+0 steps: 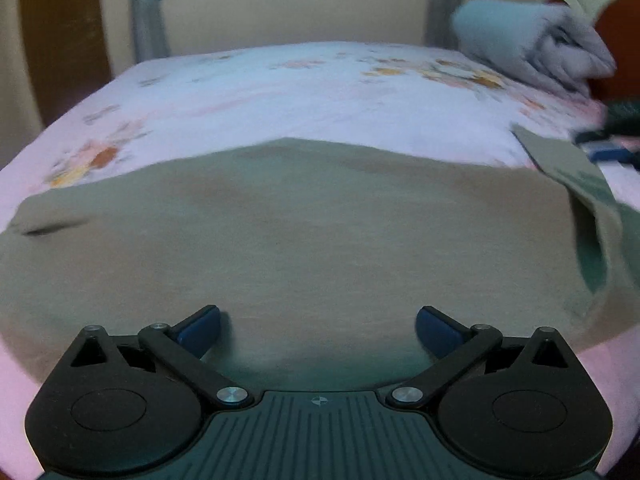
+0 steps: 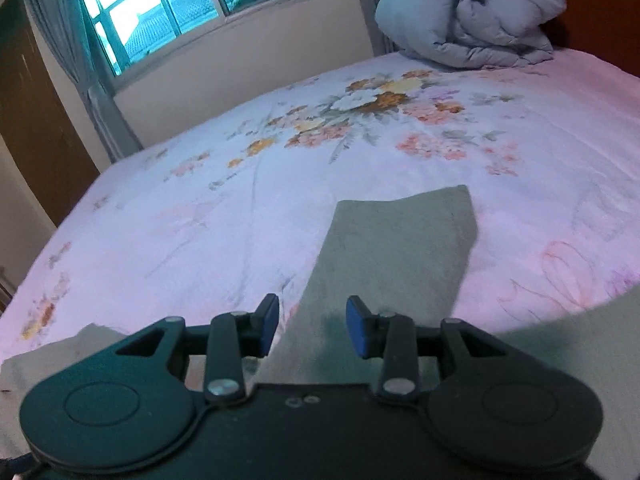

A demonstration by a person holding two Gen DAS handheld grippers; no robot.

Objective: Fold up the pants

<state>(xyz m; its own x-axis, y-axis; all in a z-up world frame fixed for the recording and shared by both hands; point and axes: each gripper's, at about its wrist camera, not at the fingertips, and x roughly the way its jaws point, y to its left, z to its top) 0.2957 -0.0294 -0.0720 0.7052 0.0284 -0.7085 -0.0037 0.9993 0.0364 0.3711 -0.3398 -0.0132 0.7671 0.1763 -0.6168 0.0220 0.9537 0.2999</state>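
Just plain olive pants [image 1: 304, 216], unlabelled.

A home bedroom: a bed under a floral sheet [image 2: 360, 128], rolled grey duvet [image 2: 476, 12] at one o'clock, curtained window [image 2: 160, 12] at eleven, probably a wooden wardrobe [image 2: 28, 120] at nine.

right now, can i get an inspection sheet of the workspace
surface: bed with floral sheet, mostly flat
job's things: olive pants spread on the sheet; one leg stretches away from the right tool
clutter: rolled grey duvet at the far corner
grippers: left tool open over the pants; right tool open over the leg's edge; neither holds cloth
cables: nothing seen
surroundings: window, grey curtain, wooden furniture
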